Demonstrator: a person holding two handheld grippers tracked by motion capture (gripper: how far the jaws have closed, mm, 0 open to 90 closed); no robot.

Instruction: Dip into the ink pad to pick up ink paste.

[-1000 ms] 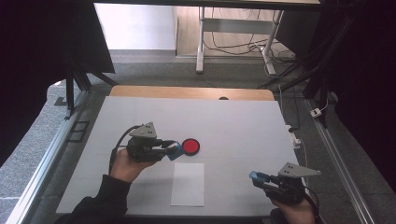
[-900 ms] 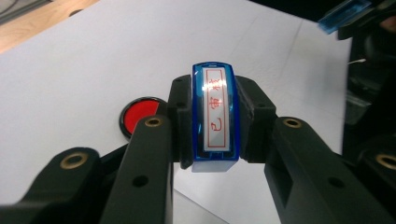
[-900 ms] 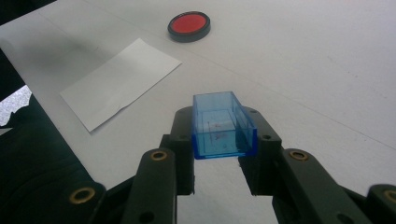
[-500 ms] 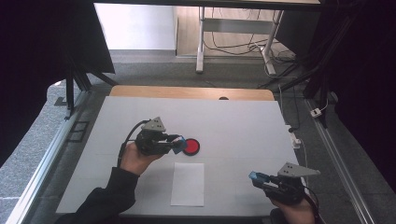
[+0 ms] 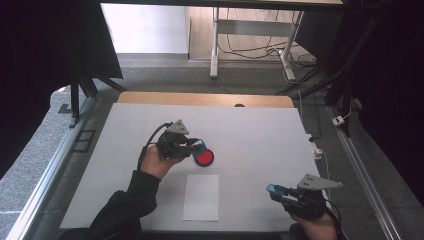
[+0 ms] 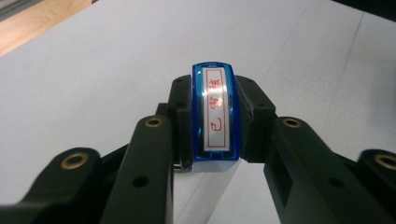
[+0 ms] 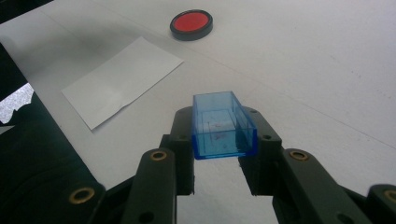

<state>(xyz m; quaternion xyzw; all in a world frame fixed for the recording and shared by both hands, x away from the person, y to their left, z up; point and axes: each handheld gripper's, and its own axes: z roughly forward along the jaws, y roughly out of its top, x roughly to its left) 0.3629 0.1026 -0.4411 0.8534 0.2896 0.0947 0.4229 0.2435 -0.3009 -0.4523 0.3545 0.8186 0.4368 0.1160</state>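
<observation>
While clamped: fingers (image 6: 254,116), blue stamp (image 6: 215,114).

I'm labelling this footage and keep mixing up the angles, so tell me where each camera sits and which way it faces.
High view: fixed above the person's side, looking forward and down on the white table; both forearms enter from below, left claw at the red ink pad.
Left gripper view: rides the left claw, looking along its jaws at the blue stamp they clamp.
Right gripper view: rides the right claw, which grips a blue cap, facing the paper sheet.
Shared: pad and paper show in the high and right gripper views.
</observation>
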